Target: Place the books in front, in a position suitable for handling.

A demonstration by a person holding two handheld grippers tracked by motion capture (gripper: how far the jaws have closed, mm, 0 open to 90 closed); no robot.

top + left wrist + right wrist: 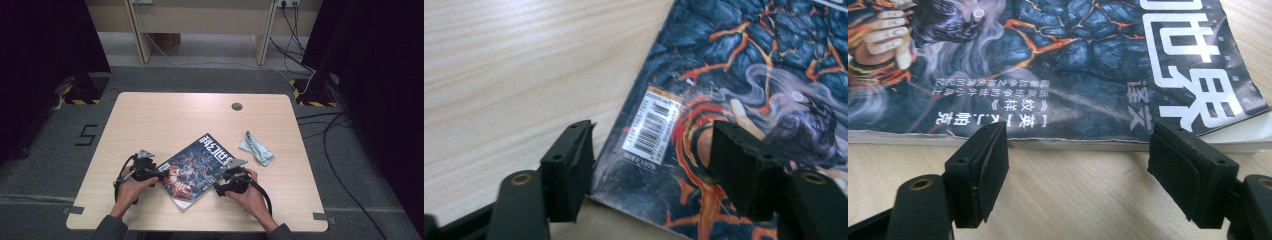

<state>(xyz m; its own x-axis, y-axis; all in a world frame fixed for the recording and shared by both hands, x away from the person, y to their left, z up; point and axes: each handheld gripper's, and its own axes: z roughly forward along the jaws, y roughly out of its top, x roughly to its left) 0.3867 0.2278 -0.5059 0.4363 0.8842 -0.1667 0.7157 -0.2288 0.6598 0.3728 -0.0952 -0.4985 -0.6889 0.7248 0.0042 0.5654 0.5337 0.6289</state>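
A: High view, status of the work item?

B: One magazine (197,167) lies flat and turned diagonally on the tabletop (165,120), near its front edge. The left tongs (159,175) sit at the magazine's left corner; the right tongs (218,186) sit at its lower right edge. One crumpled pale blue cloth (255,148) lies apart to the right. One round grommet (237,106) is set near the far edge. The far half of the tabletop is bare wood, and so is a strip along the front edge.

A: Left gripper view?

B: The jaws stand apart, released. They straddle the magazine's corner (596,192): one pad over bare wood just outside the spine edge, the other over the cover. One barcode label (651,127) lies between them. Whether a pad touches the cover cannot be confirmed; the angle is poor. Bare wood fills the side beyond the spine.

A: Right gripper view?

B: The jaws stand wide, released, gripping nothing. The long edge of the magazine (1068,142) runs across just beyond the pads, its page block showing. The cover's corner (1258,107) lifts slightly. Bare wood lies between the pads and before the edge.
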